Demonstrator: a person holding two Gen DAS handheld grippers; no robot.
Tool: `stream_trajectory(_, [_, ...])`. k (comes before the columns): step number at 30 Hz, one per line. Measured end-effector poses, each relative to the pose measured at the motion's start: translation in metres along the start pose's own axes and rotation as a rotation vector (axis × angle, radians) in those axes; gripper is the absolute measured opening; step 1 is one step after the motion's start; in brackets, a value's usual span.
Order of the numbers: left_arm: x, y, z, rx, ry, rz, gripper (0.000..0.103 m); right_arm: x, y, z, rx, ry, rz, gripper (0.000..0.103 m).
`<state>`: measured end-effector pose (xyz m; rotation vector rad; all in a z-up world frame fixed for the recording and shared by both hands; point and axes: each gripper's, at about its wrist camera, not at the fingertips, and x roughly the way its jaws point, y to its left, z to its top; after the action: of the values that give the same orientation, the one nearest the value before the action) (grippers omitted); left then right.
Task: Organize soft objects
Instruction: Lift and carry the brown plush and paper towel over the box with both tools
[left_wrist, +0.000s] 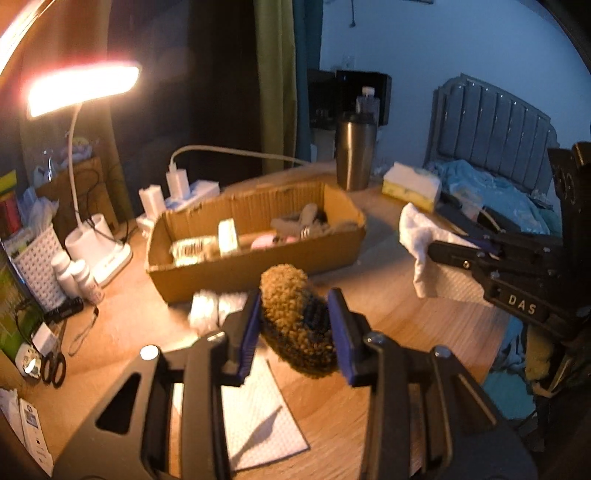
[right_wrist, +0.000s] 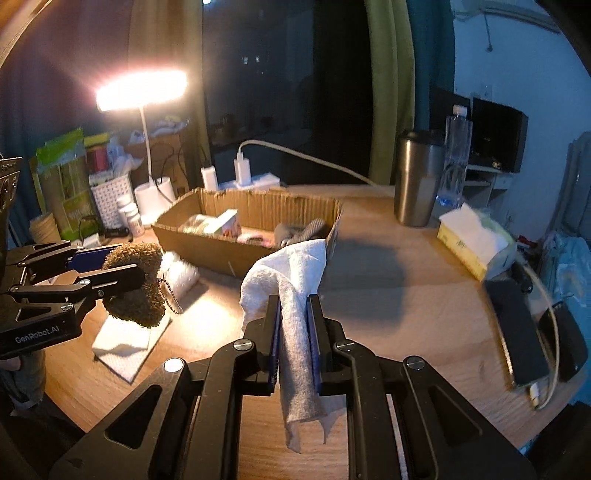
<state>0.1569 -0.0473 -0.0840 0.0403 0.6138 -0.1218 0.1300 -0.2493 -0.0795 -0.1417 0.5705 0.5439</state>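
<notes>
Left wrist view: the left gripper (left_wrist: 295, 325) has its fingers clamped on a curly brown plush toy (left_wrist: 295, 314), tan on top and dark lower down, held up above the table (left_wrist: 388, 325). Beneath it lies a white cloth (left_wrist: 255, 417), flat on the wood. Behind sits an open cardboard box (left_wrist: 255, 236); inside are a few small packets on the left, something pink in the middle and grey soft pieces on the right. To the right, the right gripper (left_wrist: 443, 254) carries a white towel (left_wrist: 417, 236) in the air.

Right wrist view: the right gripper (right_wrist: 293, 339) has its fingers pressed together on the white towel (right_wrist: 295, 295), which bunches above them and hangs limp below. At the left edge the left gripper (right_wrist: 110, 266) pinches the plush toy (right_wrist: 136, 284), a bead chain dangling from it, above the white cloth (right_wrist: 129, 343). The cardboard box (right_wrist: 207, 240) stands behind, holding packets and grey fabric. A tissue box (right_wrist: 469, 240) sits to the right, tissue poking out.
</notes>
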Motion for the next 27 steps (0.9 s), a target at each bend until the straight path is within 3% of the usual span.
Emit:
stream_trajectory(17, [-0.007, -0.007, 0.058, 0.021, -0.115, -0.011, 0.037, -0.02, -0.024, 0.044, 0.008, -0.111, -0.037, 0.015])
stream_trajectory(27, [0.009, -0.008, 0.089, 0.033, -0.147, -0.024, 0.037, -0.017, -0.042, 0.069, 0.02, -0.157, -0.053, 0.015])
